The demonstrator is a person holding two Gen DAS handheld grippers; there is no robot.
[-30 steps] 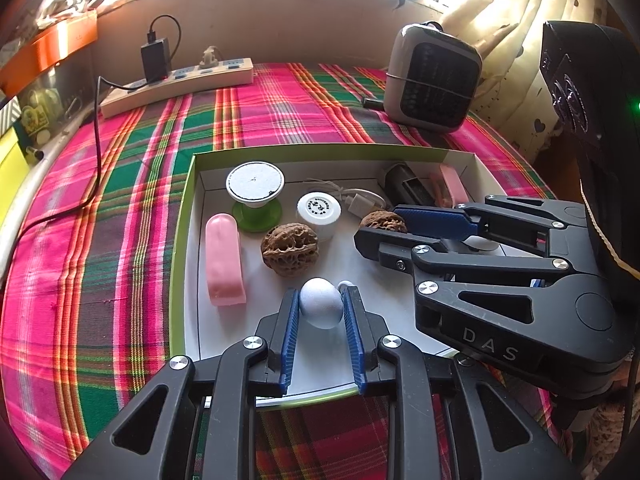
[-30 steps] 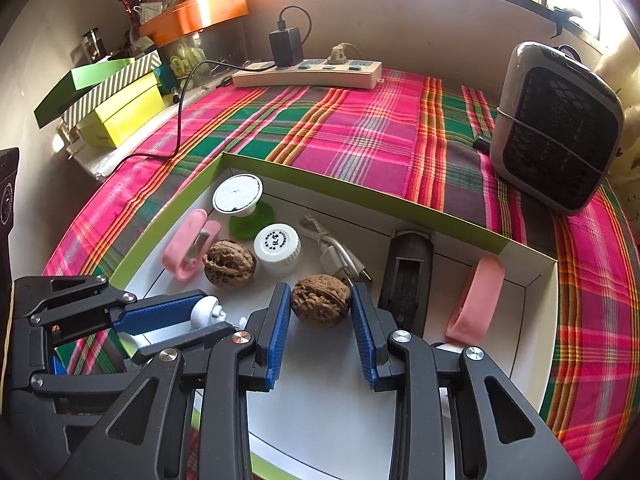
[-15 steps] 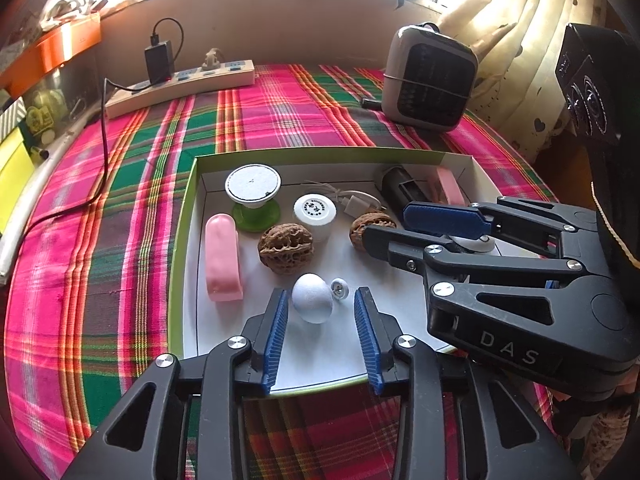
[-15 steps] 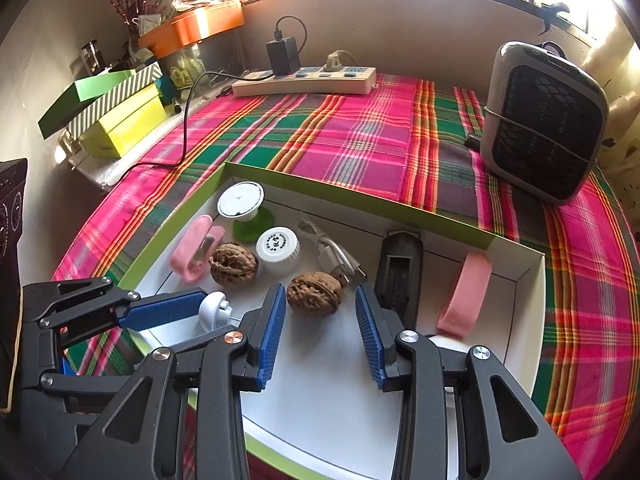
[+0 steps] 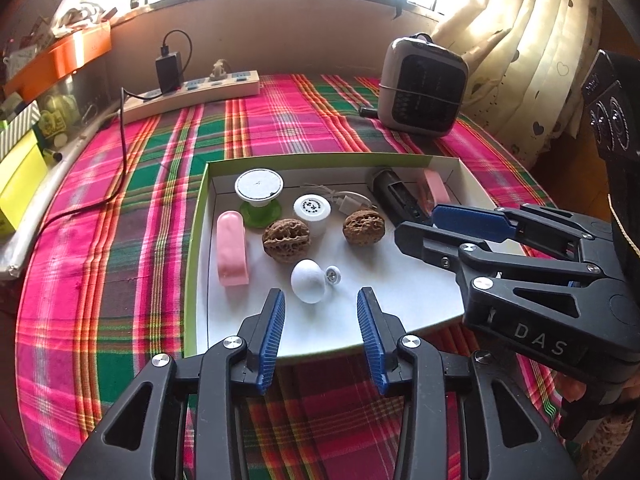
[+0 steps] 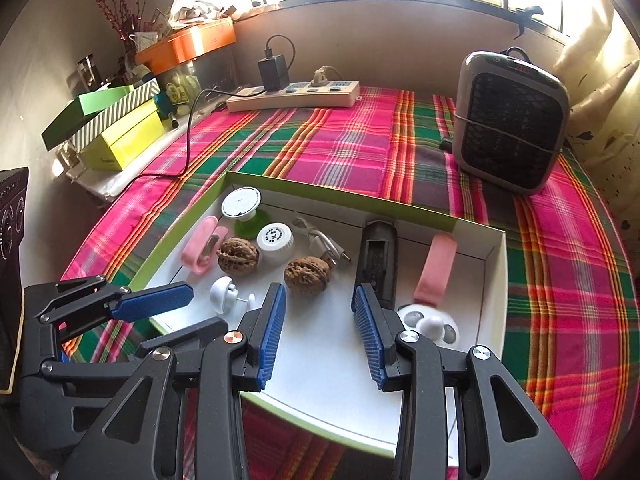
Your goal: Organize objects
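A white box with a green rim (image 5: 196, 240) lies on the plaid cloth and holds small items. My left gripper (image 5: 320, 300) hovers over its near edge with its jaws opening. A white egg-shaped knob (image 5: 307, 280) lies on the box floor just ahead of the tips, free of the pads. My right gripper (image 6: 319, 294) stands open with nothing between its pads. A brown walnut (image 6: 307, 274) rests just beyond its tips. A second walnut (image 5: 286, 240) sits next to a pink clip (image 5: 231, 248). In the left wrist view, the right gripper (image 5: 416, 222) reaches in from the right.
The box also holds a green-based spool (image 5: 259, 188), a white cap (image 5: 312, 208), a cable (image 5: 348, 200), a black device (image 6: 378, 256), a pink strip (image 6: 436, 272) and a white round piece (image 6: 430, 326). A power strip (image 5: 192, 90), a heater (image 5: 422, 84) and stacked boxes (image 6: 124, 136) lie beyond.
The left jaws let go of the white knob and spread, leaving it on the box floor. The right jaws widened around the walnut. Both grippers drew back and up a little.
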